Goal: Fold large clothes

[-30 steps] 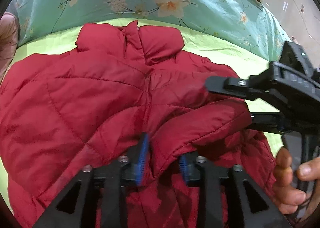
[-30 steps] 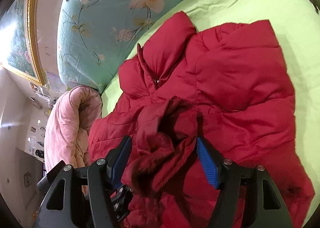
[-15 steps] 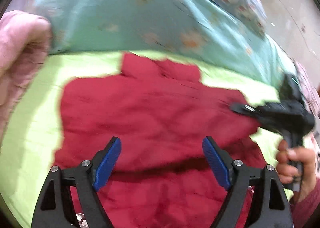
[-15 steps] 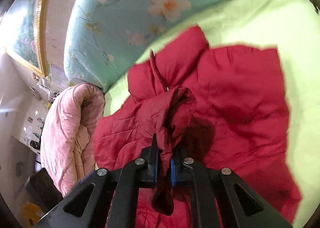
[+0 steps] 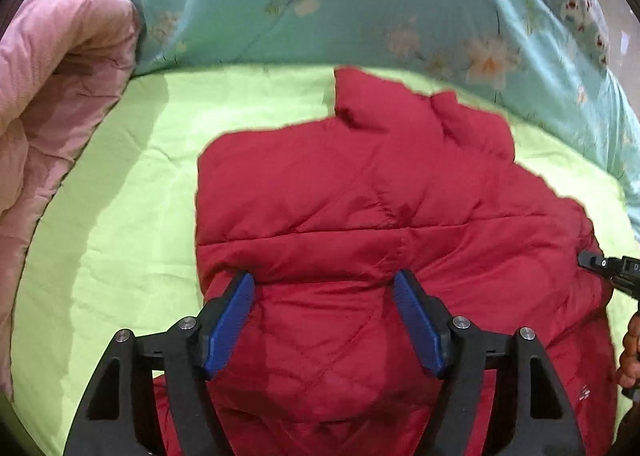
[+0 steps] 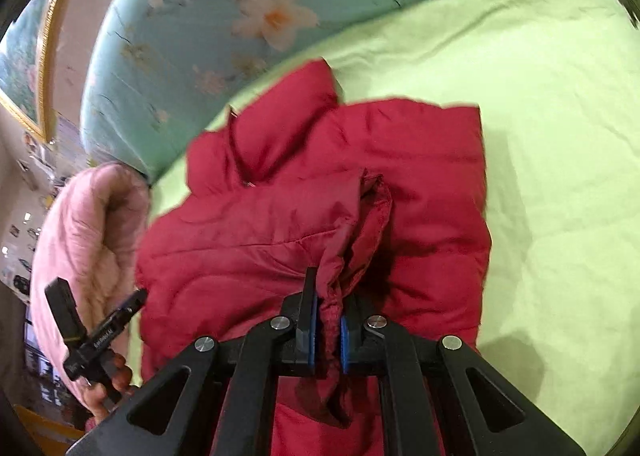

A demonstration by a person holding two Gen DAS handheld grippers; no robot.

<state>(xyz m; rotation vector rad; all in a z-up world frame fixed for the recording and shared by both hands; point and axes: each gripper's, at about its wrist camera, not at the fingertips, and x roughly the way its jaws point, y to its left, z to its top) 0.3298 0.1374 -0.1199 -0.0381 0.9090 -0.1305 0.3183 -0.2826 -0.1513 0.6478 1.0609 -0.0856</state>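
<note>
Red quilted puffer jacket [image 5: 360,216] lies spread on the lime-green bed sheet [image 5: 120,216], its long axis running from the hem near the cameras up to the collar [image 5: 400,112], which points toward the rolled teal floral quilt [image 5: 320,4] at the far side of the bed. In the right wrist view the collar [image 6: 280,128] points up and to the left, toward the same quilt [image 6: 200,36]. A bundled pink quilted blanket [image 5: 52,96] sits on the sheet beside the jacket, well apart from it.

The left hand-held gripper [image 5: 324,320] hovers over the lower part of the jacket with its blue-padded jaws spread wide, gripping nothing. The right hand-held gripper [image 6: 327,332] is clamped on the sleeve cuff [image 6: 352,240], a gathered fold of red fabric that rises from the jacket body [image 6: 420,176] into the closed jaws.
</note>
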